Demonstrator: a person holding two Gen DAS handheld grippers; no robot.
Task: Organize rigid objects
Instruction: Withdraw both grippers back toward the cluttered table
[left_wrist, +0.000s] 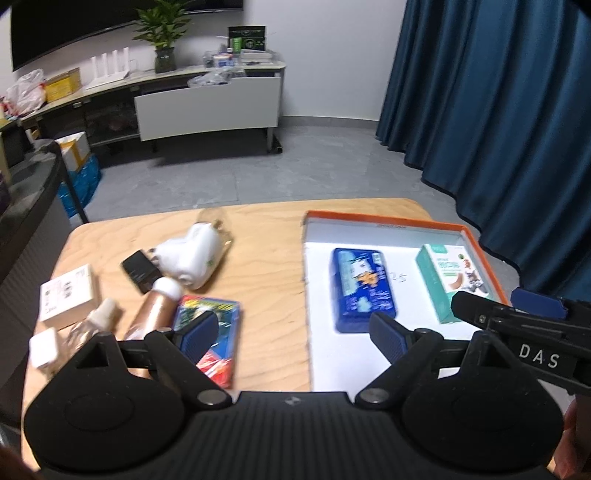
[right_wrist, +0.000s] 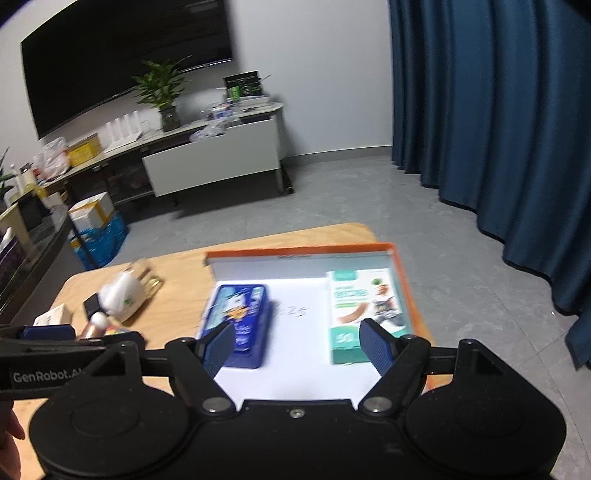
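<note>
The scene is viewed from two wrist cameras angled downward over a wooden table (left_wrist: 184, 229), at close range. The orange-rimmed tray (left_wrist: 388, 218) is placed at centre right in the left view, at centre (right_wrist: 295, 254) in the right. Tray, table and cabinet (left_wrist: 207, 107) are shared.

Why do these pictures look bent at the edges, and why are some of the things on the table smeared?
Both views come through fisheye lenses, so the curtain and the table edges bow. In the left wrist view the copper bottle and white box are smeared by motion blur. In the right wrist view the blue case is soft, and the tray floor glares white.
</note>
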